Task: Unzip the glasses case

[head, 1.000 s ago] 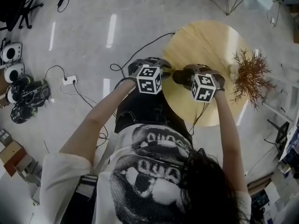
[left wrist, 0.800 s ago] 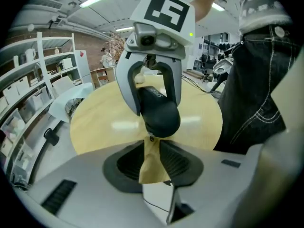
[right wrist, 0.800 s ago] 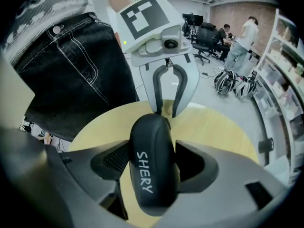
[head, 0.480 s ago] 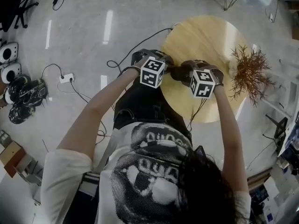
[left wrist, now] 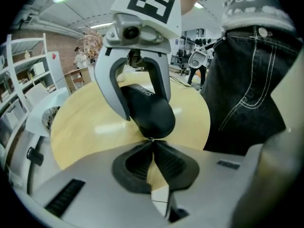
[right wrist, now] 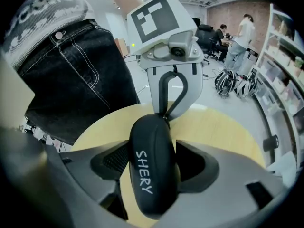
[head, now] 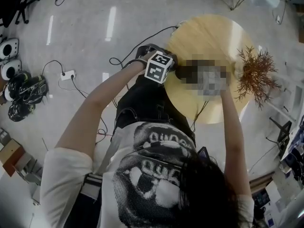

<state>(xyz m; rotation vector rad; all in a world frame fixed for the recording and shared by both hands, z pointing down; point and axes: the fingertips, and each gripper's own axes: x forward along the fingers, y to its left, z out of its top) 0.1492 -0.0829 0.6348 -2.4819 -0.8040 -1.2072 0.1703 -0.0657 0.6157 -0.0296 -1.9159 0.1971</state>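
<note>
Both forearms stretch forward from the torso and meet over the near edge of the round wooden table. The left gripper has its jaws pressed together on a tiny glinting zip tab at the end of the black glasses case. The right gripper clamps the case's body from both sides, over the tabletop. Only the gripper views show these grips and the white lettering SHERY. Only the head view shows the dried plant at the table's right edge.
</note>
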